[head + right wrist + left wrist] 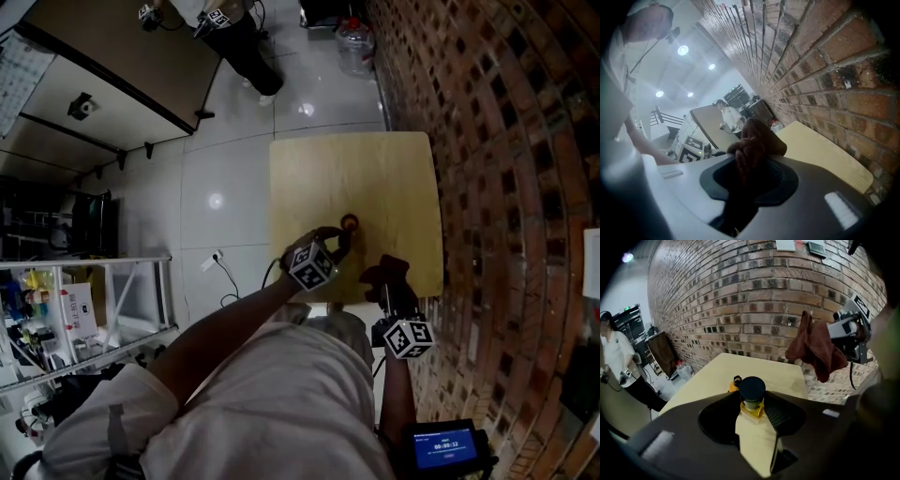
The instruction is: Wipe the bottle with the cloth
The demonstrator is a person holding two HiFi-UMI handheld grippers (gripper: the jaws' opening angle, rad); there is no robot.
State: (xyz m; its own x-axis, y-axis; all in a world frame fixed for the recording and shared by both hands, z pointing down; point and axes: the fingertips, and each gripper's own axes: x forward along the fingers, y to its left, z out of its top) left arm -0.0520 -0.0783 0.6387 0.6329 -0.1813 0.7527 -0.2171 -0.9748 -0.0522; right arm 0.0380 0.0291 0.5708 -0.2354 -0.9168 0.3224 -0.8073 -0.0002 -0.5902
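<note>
**Holding bottle (pixel 750 402) and cloth (pixel 814 347) apart: wiping not yet started**

Found left gripper (pixel 332 245) clenched on the bottle's neck, just under the dark cap (pixel 752 387), at a yellow band (pixel 753 411). Could not see the bottle's body (hidden beneath the jaws), so cannot say whether standing on the wooden table (pixel 375 169) or lifted off it. Found right gripper (pixel 392 292) clamped on the dark red-brown cloth, bunched between the jaws and hanging loose beyond them. Placed the cloth in the air to the right of the bottle, not touching it.

Progress: judged both pick-ups done, with bottle in one claw and cloth in the other. Saw no contact between cloth and bottle in any view, so logged the wiping itself as outstanding. Left to do: bring the cloth across, rub round the sides, probably turn the bottle to reach its far face.

Containers: recorded the bottle as capped, contents not visible from any view. Noted a small orange item (pixel 735 382) with a dark top on the table just behind the bottle, too small to call a container or not. Noted a large clear jug (pixel 354 47) on the floor past the table's far end, fill level unreadable.
</note>
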